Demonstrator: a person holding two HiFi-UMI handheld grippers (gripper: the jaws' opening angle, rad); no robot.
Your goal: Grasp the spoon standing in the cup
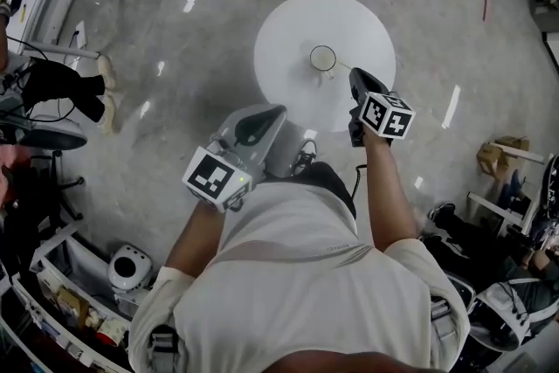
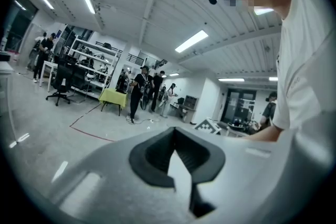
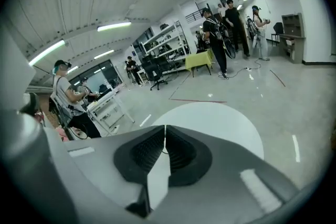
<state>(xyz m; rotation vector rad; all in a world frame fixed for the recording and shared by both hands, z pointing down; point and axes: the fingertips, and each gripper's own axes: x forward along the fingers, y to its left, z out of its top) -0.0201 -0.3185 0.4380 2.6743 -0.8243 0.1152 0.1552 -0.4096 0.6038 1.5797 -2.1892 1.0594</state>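
Note:
A small cup (image 1: 323,58) stands near the middle of a round white table (image 1: 288,31). The spoon (image 1: 342,66) leans out of the cup to the right, its thin handle running to the jaw tips of my right gripper (image 1: 355,75). That gripper is shut, the handle's end pinched between its tips. In the right gripper view the jaws (image 3: 165,127) meet and hide the cup; only a thin sliver shows between the pads. My left gripper (image 1: 266,116) hangs shut and empty below the table's near edge, close to my body. In the left gripper view it (image 2: 175,131) points up into the room.
A white table top (image 3: 220,118) spreads beyond the right jaws. Chairs, boxes and shelving ring the floor around me. A yellow-covered table (image 2: 113,97) and several people stand far off in the hall.

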